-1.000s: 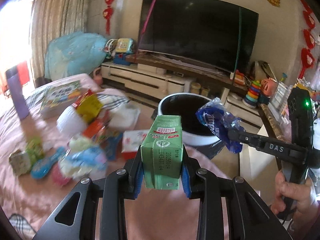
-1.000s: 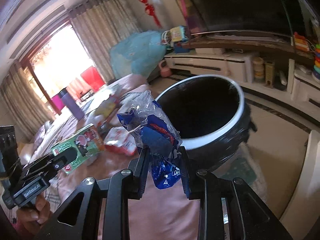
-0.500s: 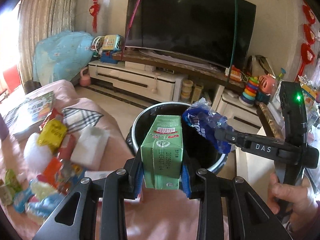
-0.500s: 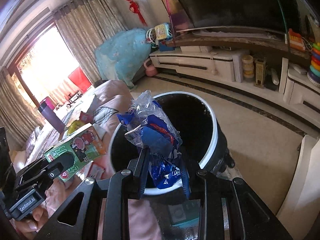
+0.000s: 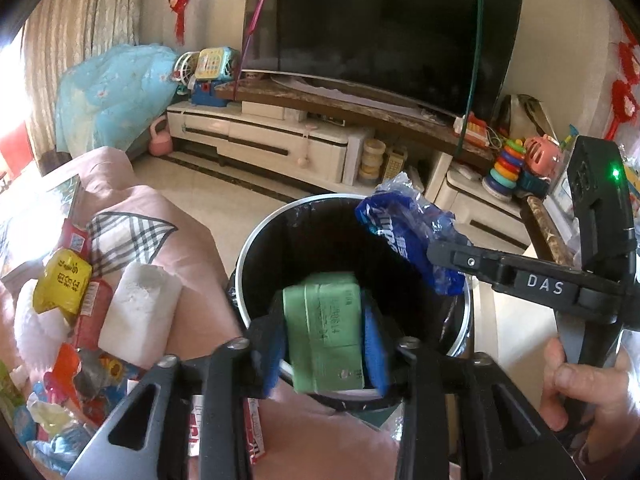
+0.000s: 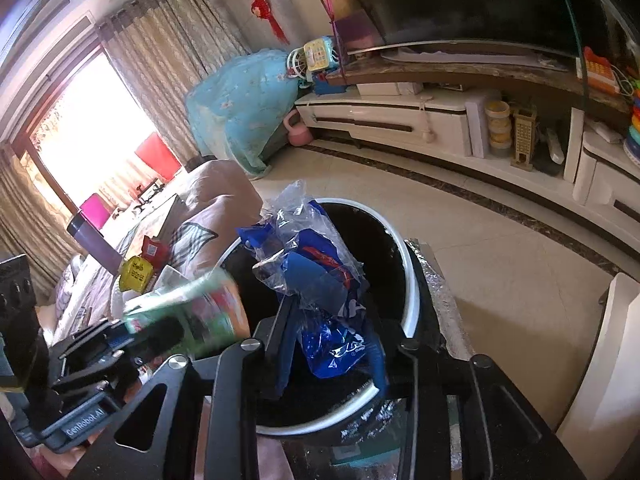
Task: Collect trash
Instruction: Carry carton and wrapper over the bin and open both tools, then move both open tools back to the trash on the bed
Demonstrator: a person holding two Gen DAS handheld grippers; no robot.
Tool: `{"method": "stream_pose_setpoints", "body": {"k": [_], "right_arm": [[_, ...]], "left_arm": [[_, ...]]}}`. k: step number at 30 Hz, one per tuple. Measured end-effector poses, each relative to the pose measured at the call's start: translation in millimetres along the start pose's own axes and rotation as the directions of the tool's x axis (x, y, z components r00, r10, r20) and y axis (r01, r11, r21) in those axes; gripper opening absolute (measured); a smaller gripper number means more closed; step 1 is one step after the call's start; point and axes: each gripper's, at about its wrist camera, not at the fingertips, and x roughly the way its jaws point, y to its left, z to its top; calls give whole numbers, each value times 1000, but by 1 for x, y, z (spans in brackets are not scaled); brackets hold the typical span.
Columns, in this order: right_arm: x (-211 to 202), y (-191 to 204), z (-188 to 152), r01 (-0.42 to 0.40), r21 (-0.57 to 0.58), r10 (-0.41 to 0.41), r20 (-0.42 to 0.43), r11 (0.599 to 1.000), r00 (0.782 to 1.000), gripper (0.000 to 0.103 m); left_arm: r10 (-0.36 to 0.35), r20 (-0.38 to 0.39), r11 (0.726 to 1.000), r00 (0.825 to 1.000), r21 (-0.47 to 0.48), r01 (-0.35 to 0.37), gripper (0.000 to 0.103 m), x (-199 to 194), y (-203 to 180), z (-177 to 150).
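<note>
Both grippers tip down over the black bin [image 5: 256, 248], jaws just spreading: the left gripper [image 5: 325, 344] lets the green carton [image 5: 326, 332] slip, the right gripper [image 6: 332, 344] loosens around the blue wrapper [image 6: 316, 280].

White letters "DAS" stand on the side of the right gripper [image 5: 448, 258]. "GenRobot.AI" runs along the left gripper [image 6: 156, 334]. A printed date code on the green carton [image 5: 326, 330] is too blurred to read.
</note>
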Motion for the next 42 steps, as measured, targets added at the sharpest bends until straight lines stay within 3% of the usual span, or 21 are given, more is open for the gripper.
{"method": "stream_pose_setpoints", "body": {"k": [2, 7, 15, 32, 42], "right_arm": [[-1, 0, 1, -13, 6, 13, 4, 1000, 1000, 50], [-6, 0, 1, -31, 22, 31, 22, 999, 999, 62], [-22, 18, -20, -60, 23, 58, 63, 998, 996, 93], [-26, 88, -89, -132, -56, 135, 54, 990, 989, 98], [-13, 121, -94, -147, -189, 150, 4, 971, 989, 98]], "left_arm": [[14, 15, 1000, 1000, -8, -14, 59, -4, 0, 0], [20, 43, 1000, 999, -19, -19, 65, -23, 0, -13], [41, 68, 996, 997, -76, -36, 74, -63, 12, -54], [88, 72, 972, 994, -224, -70, 74, -160, 61, -133], [141, 50, 952, 989, -280, -122, 74, -190, 87, -151]]}}
